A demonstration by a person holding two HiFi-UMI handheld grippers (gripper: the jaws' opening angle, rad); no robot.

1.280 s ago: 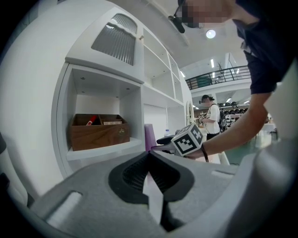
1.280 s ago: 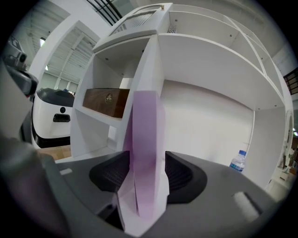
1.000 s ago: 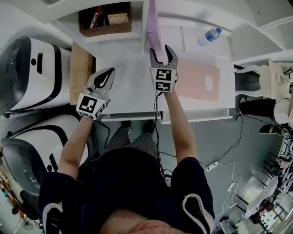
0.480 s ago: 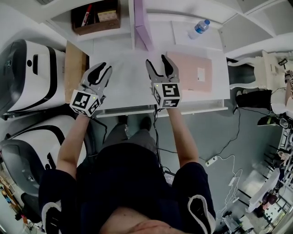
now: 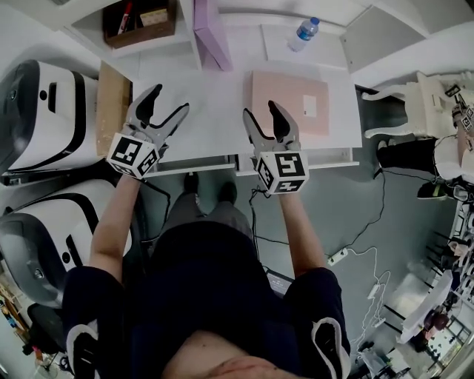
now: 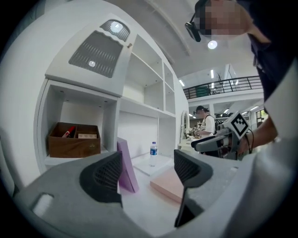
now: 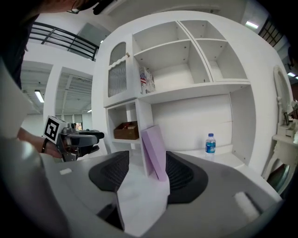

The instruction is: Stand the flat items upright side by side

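A purple book (image 5: 209,33) stands upright at the back of the white desk (image 5: 215,111), leaning on a shelf partition; it also shows in the left gripper view (image 6: 125,165) and the right gripper view (image 7: 155,151). A pink book (image 5: 289,100) lies flat at the desk's right (image 6: 170,183). My left gripper (image 5: 167,104) hovers over the desk's front left; its jaws have just been opening and nothing is between them (image 6: 146,174). My right gripper (image 5: 261,111) is open and empty near the pink book's front left corner, facing the purple book (image 7: 148,172).
A water bottle (image 5: 304,33) stands on the back shelf, a brown box (image 5: 141,22) in the left cubby. A wooden board (image 5: 112,96) lies left of the desk, beside white machines (image 5: 44,111). A person (image 6: 207,125) stands far off.
Both grippers drew back toward the desk's front edge. The right gripper left the purple book, which stays upright. The left gripper's jaws went from shut to open.
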